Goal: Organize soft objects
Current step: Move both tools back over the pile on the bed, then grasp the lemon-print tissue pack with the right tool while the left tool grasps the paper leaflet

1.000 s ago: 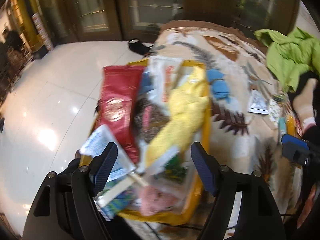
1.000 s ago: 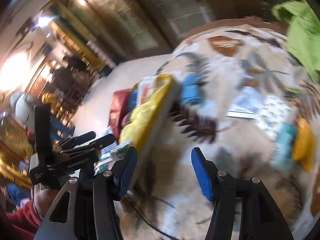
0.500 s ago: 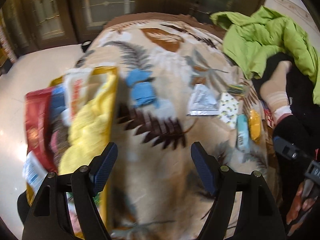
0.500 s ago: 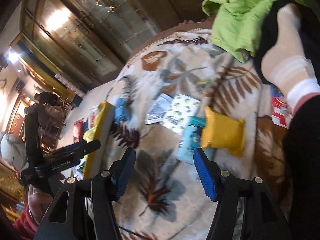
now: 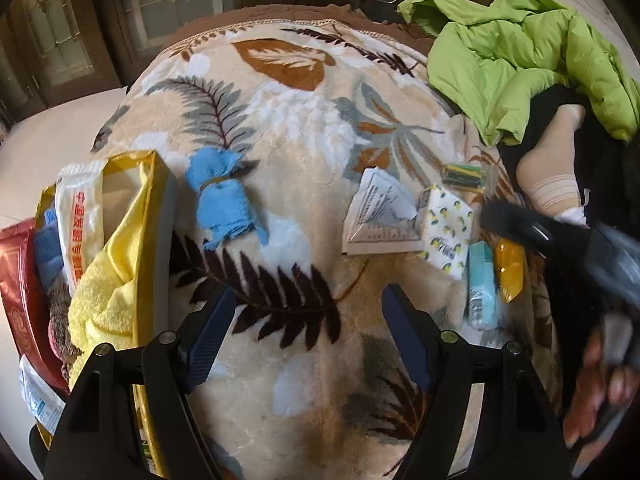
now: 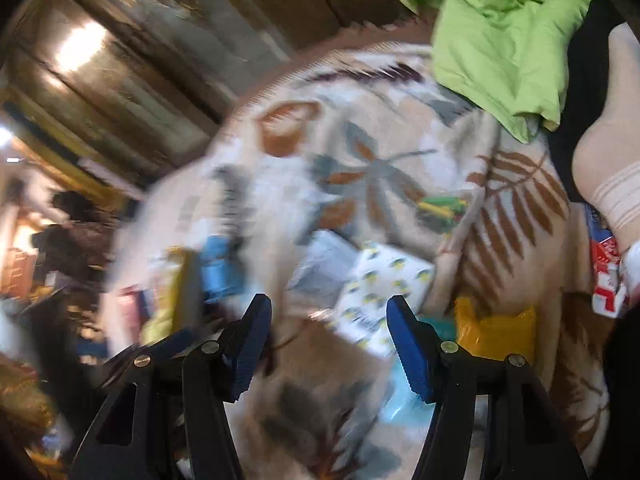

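- While my left tongs (image 5: 306, 332) hang released over the leaf-patterned blanket (image 5: 288, 128), gripping nothing, a yellow bag (image 5: 154, 216) stuffed with a yellow towel (image 5: 104, 292) and a red pouch (image 5: 18, 280) sits at the blanket's left edge.
- Just beside the bag lies a blue cloth (image 5: 222, 204), tied at its middle.
- Toward the right edge, a white sachet (image 5: 378, 216), a lemon-print tissue pack (image 5: 446, 228), a teal packet (image 5: 480, 284) and a yellow packet (image 5: 508, 272) lie close together.
- My right tongs (image 6: 326, 344) are released too, over the lemon-print pack, in a blurred view.
- At the far right corner lies a green jacket (image 5: 520, 56).
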{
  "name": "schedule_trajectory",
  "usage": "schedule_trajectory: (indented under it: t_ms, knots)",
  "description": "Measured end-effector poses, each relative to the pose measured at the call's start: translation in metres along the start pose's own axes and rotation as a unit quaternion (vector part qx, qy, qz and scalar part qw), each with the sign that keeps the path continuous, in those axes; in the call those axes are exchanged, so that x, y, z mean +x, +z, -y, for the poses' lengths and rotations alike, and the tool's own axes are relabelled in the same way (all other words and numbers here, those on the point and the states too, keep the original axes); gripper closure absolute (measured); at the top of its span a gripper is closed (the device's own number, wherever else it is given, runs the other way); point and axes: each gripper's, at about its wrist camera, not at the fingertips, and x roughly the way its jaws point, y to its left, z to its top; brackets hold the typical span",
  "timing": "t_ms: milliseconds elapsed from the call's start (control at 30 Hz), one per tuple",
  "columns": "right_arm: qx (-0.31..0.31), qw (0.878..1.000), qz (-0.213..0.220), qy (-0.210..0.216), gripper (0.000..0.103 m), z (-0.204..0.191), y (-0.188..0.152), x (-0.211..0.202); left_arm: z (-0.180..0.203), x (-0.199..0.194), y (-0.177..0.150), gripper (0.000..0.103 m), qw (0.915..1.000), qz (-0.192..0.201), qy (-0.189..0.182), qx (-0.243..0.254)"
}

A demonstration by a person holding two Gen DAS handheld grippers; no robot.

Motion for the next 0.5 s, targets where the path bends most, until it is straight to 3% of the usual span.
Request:
schedule_trajectory:
  t_ms: [167, 400, 500]
  knots:
    - [0.034, 0.997, -0.037, -0.066, 0.040, 0.014, 0.004, 0.036, -0.014, 0.003, -0.004, 0.027, 1.0000, -0.006, 0.003, -0.003]
    - [0.034, 0.996, -0.042, -0.071, 0.040, 0.016, 0.010, 0.054, -0.027, 0.011, 0.002, 0.027, 0.9997, -0.009, 0.005, -0.021]
    - [-0.003, 0.994, -0.061, -0.092, 0.047, 0.006, 0.009, 0.067, -0.025, 0.013, 0.003, 0.027, 0.9997, -0.012, 0.006, -0.020]
